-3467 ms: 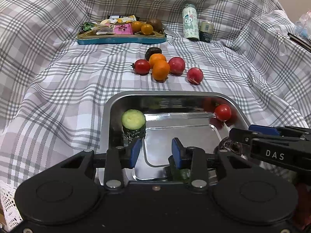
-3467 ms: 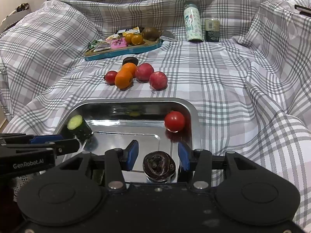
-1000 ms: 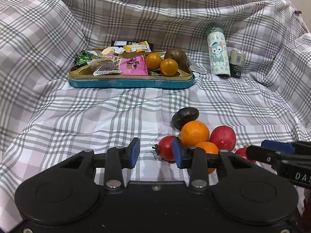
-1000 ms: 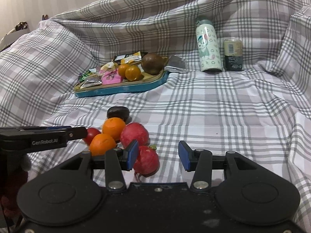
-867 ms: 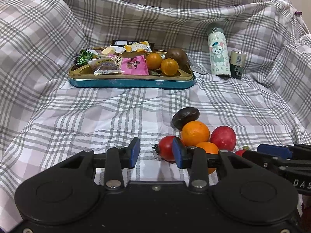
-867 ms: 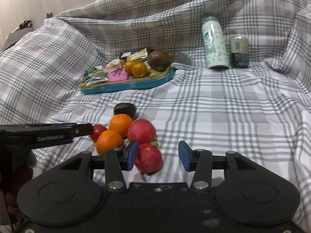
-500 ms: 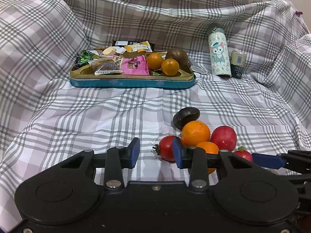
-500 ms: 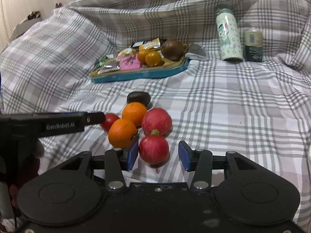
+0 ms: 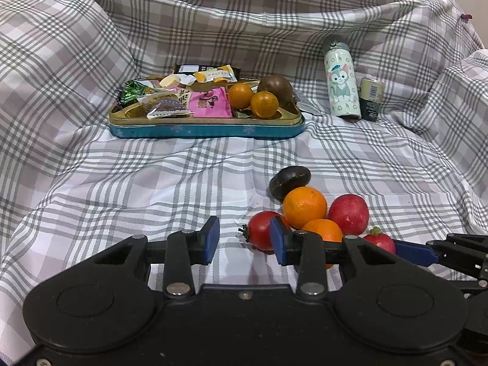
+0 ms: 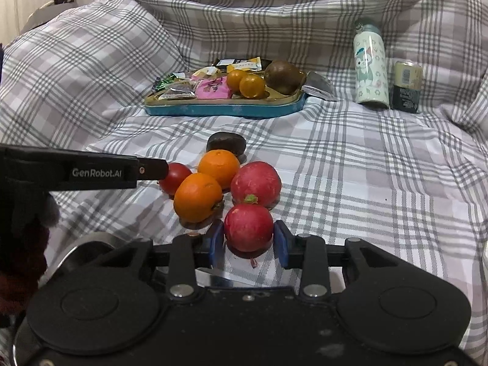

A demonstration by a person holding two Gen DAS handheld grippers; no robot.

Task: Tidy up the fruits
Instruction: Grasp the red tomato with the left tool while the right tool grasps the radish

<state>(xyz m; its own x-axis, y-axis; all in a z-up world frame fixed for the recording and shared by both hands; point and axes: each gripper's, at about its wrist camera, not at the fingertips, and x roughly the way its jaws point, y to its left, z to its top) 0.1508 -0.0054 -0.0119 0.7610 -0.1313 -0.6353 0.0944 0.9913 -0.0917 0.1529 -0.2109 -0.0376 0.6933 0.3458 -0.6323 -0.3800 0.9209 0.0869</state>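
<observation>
Through my left wrist camera, the left gripper (image 9: 244, 239) hangs low over the plaid cloth (image 9: 152, 183). Its jaws have just been narrowing a little and stand partly open, with only cloth between them. The red tomato (image 9: 262, 233) sits just off the right pad, partly hidden behind it. Behind it cluster a dark fruit (image 9: 289, 181), an orange (image 9: 305, 207), a second orange (image 9: 323, 231) and a large red fruit (image 9: 347, 213). The blue tip of my right gripper (image 9: 411, 251) comes in from the right beside the small red fruit (image 9: 381, 241). Farther back a blue tin tray (image 9: 207, 129) holds snacks and fruit, with a cat-print bottle (image 9: 341, 88) and a small can (image 9: 370, 99) upright to its right.

In the right wrist view, the right gripper (image 10: 248, 244) has just been closing its jaws; the blue pads now flank the small red fruit (image 10: 248, 227), touching or nearly touching its sides, and I cannot tell whether they press. The fruit lies on the cloth at the near edge of the cluster. My left gripper (image 10: 91, 172) reaches in from the left toward the tomato (image 10: 175, 177).
</observation>
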